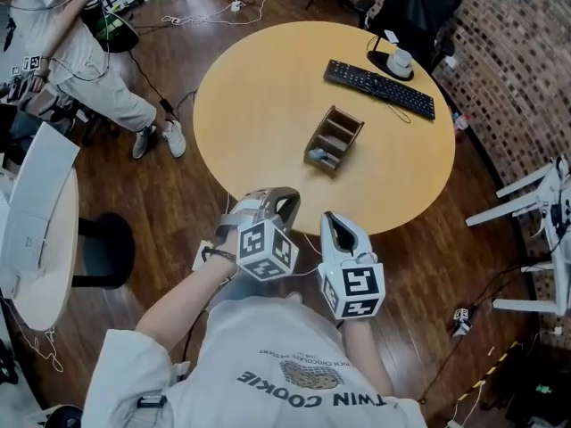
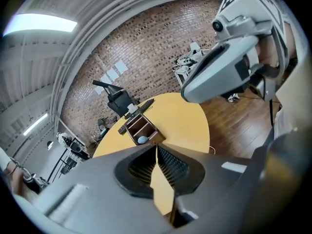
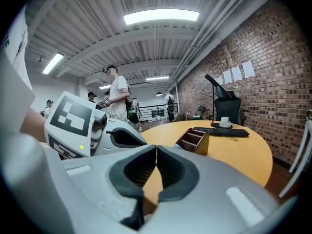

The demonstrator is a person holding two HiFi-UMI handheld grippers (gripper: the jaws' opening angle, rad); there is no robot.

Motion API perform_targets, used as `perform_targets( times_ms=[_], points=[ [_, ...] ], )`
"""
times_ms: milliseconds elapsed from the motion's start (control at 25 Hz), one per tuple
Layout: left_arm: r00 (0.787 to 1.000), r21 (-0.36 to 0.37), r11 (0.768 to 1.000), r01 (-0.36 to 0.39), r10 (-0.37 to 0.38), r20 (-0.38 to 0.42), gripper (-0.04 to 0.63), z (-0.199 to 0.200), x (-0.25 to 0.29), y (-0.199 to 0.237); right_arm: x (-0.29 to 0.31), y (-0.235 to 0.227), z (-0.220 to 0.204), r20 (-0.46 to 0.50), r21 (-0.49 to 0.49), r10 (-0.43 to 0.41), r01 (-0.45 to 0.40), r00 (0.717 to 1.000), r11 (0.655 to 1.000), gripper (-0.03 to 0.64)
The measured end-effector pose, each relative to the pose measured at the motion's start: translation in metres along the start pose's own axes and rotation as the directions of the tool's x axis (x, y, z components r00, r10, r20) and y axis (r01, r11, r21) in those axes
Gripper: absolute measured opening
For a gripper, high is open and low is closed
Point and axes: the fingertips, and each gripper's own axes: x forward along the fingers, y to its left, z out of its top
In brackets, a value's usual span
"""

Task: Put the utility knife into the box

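An open wooden box [image 1: 335, 136] with several compartments stands in the middle of the round yellow table [image 1: 259, 105]. Something small and pale blue [image 1: 318, 155] lies in its nearest compartment; I cannot tell what it is. No utility knife shows anywhere else. Both grippers are held off the table's near edge, close to my chest. My left gripper [image 1: 287, 196] is shut, its jaws meeting with nothing between them [image 2: 156, 147]. Beside it, my right gripper [image 1: 332, 221] is also shut and empty [image 3: 156, 147]. The box [image 2: 141, 126] [image 3: 194, 140] lies ahead of both.
A black keyboard [image 1: 379, 88] and a white cup [image 1: 401, 61] sit at the table's far right. A black chair [image 1: 415, 7] stands behind. A person [image 1: 71, 52] stands at the left by a white table [image 1: 36, 230]. A white chair [image 1: 544, 230] and floor cables lie to the right.
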Motion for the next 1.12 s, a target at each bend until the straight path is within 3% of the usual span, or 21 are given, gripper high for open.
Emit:
perform_targets(
  times_ms=[200, 440, 680, 920, 1120],
  points=[
    [0.999, -0.132, 0.991, -0.021, 0.027, 0.046, 0.008, 0.012, -0.044, -0.016, -0.016, 0.022, -0.002, 0.001, -0.021, 0.059, -0.059, 0.998, 0.998, 0.003],
    [0.995, -0.319, 0.948, -0.024, 0.054, 0.088, 0.008, 0.011, -0.087, -0.024, -0.024, 0.048, 0.002, 0.006, -0.014, 0.117, -0.117, 0.993, 0.993, 0.003],
    [0.992, -0.399, 0.915, -0.058, 0.098, 0.082, 0.008, -0.011, -0.120, -0.032, -0.025, 0.085, -0.011, -0.023, -0.020, 0.171, -0.172, 0.985, 0.985, 0.003],
    [0.989, -0.515, 0.853, -0.080, 0.131, 0.064, 0.008, -0.038, -0.151, -0.048, -0.032, 0.119, -0.022, -0.048, -0.029, 0.209, -0.211, 0.977, 0.977, 0.003],
    [0.980, -0.584, 0.808, -0.083, 0.172, 0.098, 0.008, -0.044, -0.177, -0.059, -0.047, 0.145, -0.028, -0.050, -0.032, 0.219, -0.221, 0.974, 0.975, 0.003]
  ],
)
